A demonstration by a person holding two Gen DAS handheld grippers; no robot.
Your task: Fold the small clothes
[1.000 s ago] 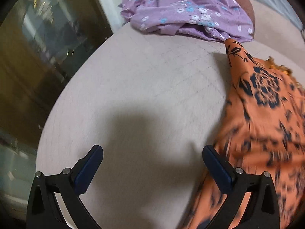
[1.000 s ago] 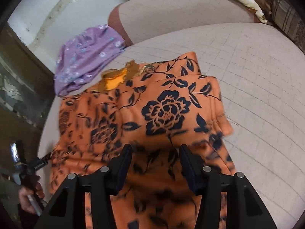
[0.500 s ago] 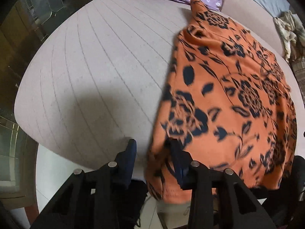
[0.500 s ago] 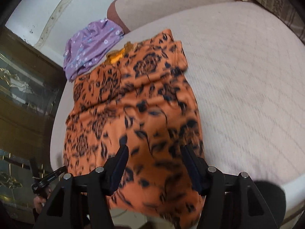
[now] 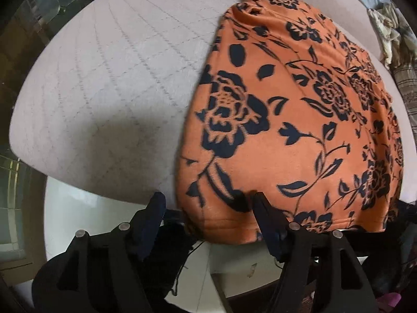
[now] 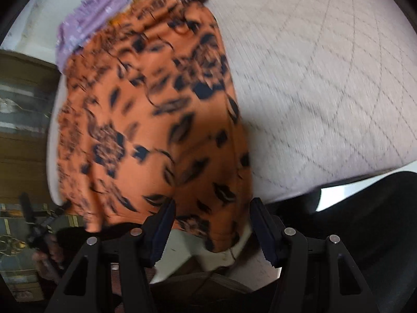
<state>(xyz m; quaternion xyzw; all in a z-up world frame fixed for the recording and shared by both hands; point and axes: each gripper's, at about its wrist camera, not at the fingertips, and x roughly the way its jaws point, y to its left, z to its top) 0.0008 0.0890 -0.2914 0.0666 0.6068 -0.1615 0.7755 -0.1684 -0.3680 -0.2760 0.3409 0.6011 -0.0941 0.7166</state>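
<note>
Garment: orange fleece cloth with black flower print [image 5: 299,120], spread flat on the quilted pale pink bed surface [image 5: 109,83], its hem hanging over the near edge.
My left gripper [image 5: 208,210]: fingers apart, at the hem's left corner, nothing clamped.
My right gripper [image 6: 212,215]: fingers apart, hem's right end [image 6: 221,234] sits between them, not pinched; view blurred.
Far edge: crumpled purple floral cloth [image 6: 88,20] touching the orange one's top.

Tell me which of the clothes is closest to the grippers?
The orange cloth with black flowers. Its hem hangs over the bed edge right by both grippers, while the purple cloth lies at its far end.
</note>
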